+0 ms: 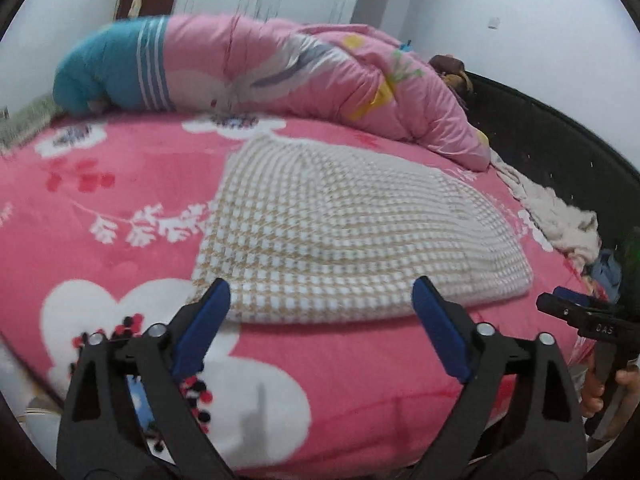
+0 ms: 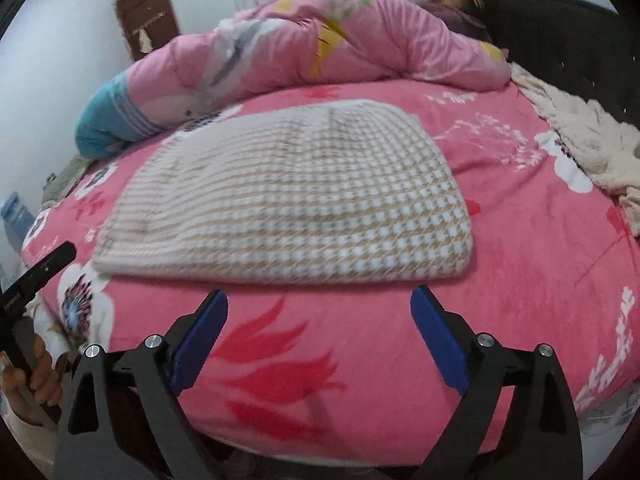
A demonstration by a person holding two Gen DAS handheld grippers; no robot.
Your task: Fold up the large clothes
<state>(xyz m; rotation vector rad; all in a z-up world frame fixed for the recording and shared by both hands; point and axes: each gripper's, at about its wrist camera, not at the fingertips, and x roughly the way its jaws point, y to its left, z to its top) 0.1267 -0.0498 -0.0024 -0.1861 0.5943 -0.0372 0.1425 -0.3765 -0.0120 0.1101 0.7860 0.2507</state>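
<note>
We see the folded sweater (image 1: 352, 236), a nubby beige-and-white check knit in a soft rounded slab, lying on the plush pink floral bedspread (image 1: 120, 208). Our left gripper (image 1: 322, 312) and right gripper (image 2: 320, 312) gape wide, empty, just short of it. Only the right view shows what may be a blue bottle (image 2: 14, 212), blurred.

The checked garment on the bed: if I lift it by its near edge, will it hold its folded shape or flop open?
The checked garment looks like soft knit lying in loose layers, so it will probably sag and unfold when lifted. It seems thick, perhaps fairly heavy. On the plush bedspread it would likely drag rather than slide.
</note>
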